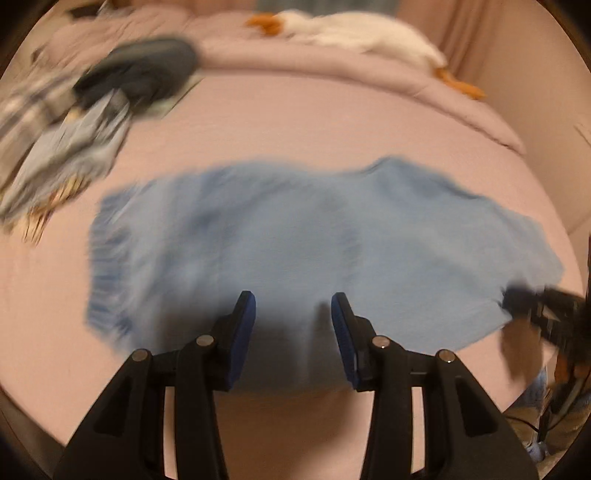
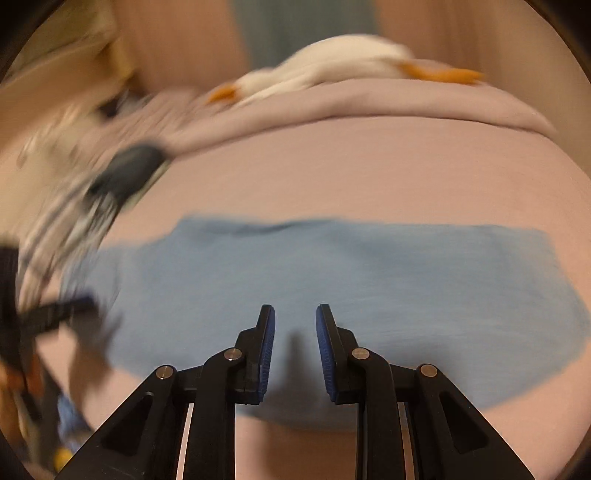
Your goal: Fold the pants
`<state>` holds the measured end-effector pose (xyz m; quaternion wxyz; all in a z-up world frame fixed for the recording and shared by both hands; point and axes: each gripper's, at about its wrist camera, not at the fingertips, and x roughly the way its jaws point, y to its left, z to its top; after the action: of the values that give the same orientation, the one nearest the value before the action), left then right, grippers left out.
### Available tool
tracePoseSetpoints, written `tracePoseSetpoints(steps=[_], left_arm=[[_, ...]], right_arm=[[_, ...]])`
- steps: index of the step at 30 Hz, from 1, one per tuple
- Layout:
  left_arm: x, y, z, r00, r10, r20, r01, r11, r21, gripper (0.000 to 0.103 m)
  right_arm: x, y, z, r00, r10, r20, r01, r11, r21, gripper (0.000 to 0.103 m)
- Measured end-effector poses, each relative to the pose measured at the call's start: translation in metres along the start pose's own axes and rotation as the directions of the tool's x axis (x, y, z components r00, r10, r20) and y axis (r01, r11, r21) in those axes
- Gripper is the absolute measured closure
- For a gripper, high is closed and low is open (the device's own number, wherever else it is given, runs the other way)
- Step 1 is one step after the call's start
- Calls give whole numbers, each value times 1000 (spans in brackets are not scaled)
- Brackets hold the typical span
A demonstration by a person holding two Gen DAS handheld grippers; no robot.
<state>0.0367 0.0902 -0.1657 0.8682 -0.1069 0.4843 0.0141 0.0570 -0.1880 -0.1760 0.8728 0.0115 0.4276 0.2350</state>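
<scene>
My left tool (image 1: pixel 293 306) hangs over the near edge of the light blue pants (image 1: pixel 295 240), its two blue-padded black fingers (image 1: pixel 246 325) set a moderate way apart with nothing between them, only cloth and shadow lying below. My right tool (image 2: pixel 295 317) stands likewise, its ribbed blue pads (image 2: pixel 267 339) parted by a narrower gap and gripping nothing, poised above the same garment (image 2: pixel 332 280). The pants lie spread flat and wide across the middle of the bed (image 1: pixel 295 122), a soft, smooth-looking fabric folded into a broad band; the end toward the left of my left view looks ribbed or gathered, though blur keeps me from being sure. The bed wears a pale pinkish-lilac sheet, smooth and matte, with a rolled quilt of the same colour along its far side. On that quilt rests a white plush toy (image 1: pixel 354 33) with orange beak and feet. To the left sits a heap of other clothes (image 1: pixel 85 122), dark grey on top and pale blue-grey beneath, streaked by motion.
</scene>
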Motion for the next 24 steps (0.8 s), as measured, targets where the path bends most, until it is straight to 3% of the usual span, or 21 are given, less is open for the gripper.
tracePoseSetpoints(steps=[1,3,4,5,7,8,14,18,21,24], left_arm=[[1,8,-5,999,-28,-16,28,999,-15,62],[-8,17,-17,997,-82,5,82,996,-29,61],[-12,17,-19,997,-79,8,80,997,-23,61],[-15,18,-22,997,-80,16,81,996,-22,61],[-19,19,-22,995,-90,34,91,995,-34,61],[-21,21,-21,995,-91,44,93,995,-41,61],[-26,24,8,984,-117,132,127,989,-71,52],[-20,28,30,980,-119,157,132,989,-73,52],[-12,28,38,983,-112,149,122,990,-64,52],[-4,23,41,987,-76,139,80,997,-20,52]], right_arm=[[14,19,-7,995,46,-83,-52,996,-74,78],[33,39,-18,980,63,-189,-95,982,-164,77],[29,54,-26,986,25,-162,-70,958,-277,77],[25,60,-29,985,35,-171,-89,945,-315,77],[20,57,-22,959,163,-233,-222,940,-258,77],[18,54,-16,955,191,-228,-245,940,-239,77],[21,32,38,969,228,-98,-238,966,-101,77],[42,40,75,988,138,-64,-145,981,-129,76],[70,55,94,985,146,-87,-157,979,-130,76],[97,60,112,984,120,-130,-139,980,-145,66]])
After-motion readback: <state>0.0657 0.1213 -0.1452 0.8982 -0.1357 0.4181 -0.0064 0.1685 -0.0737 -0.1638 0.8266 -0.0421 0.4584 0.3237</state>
